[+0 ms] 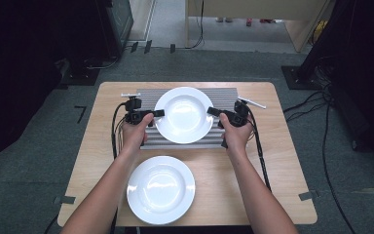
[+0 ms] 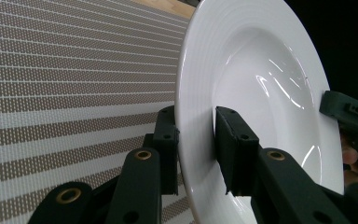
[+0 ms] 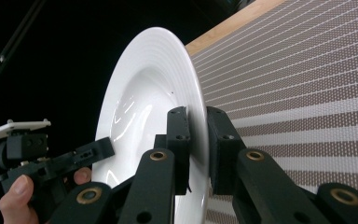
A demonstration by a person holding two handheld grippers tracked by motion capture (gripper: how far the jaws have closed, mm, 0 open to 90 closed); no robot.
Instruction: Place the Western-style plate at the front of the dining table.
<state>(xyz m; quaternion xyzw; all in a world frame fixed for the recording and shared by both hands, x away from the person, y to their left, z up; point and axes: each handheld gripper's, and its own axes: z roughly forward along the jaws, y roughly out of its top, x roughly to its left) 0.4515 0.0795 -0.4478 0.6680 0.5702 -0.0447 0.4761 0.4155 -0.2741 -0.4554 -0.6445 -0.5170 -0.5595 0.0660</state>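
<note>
Over the striped mat [image 1: 148,141] toward the bench's [image 1: 282,161] far edge, gripping a white plate [image 1: 183,115] by opposite rims; left tongs [image 1: 158,113] and right tongs [image 1: 213,111] both clamping nearly shut on the thin lip. Likely handling stiff, glossy, slippery, breakable; holding level and evenly at the rim, not the bowl; second plate [image 1: 160,189] lying near the front edge.

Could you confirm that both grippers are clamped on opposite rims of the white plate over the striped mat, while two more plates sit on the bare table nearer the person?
Nearly. The high view shows one second plate on the bare table, not two. The left gripper and right gripper do clamp opposite rims of the white plate over the striped mat.
</note>
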